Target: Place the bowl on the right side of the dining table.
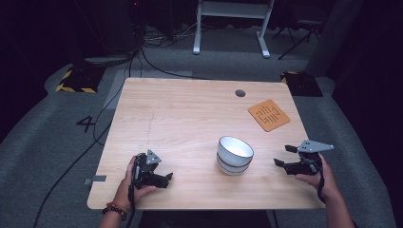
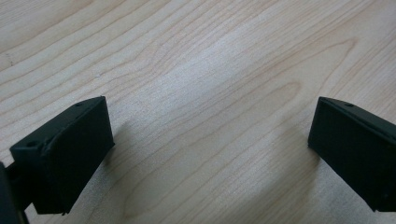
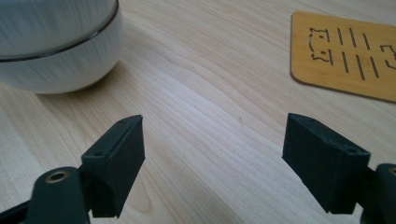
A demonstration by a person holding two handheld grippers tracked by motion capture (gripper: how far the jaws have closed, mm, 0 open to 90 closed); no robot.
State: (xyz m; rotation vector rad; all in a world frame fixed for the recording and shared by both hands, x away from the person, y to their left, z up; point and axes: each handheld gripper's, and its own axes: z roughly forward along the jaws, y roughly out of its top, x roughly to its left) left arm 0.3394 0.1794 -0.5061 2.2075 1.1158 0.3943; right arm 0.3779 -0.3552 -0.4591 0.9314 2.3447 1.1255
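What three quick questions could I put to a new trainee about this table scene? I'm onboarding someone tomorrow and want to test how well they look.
1. True or false: the right gripper is shut on the stacked bowls.
2. Which gripper is nearer the orange coaster: A left, B right?
3. Fill in: under the left gripper, between its jaws, lies bare ____ of the table.

Key
1. False; its jaws stand apart, and the bowls sit clear of them, on the table.
2. B.
3. Wood.
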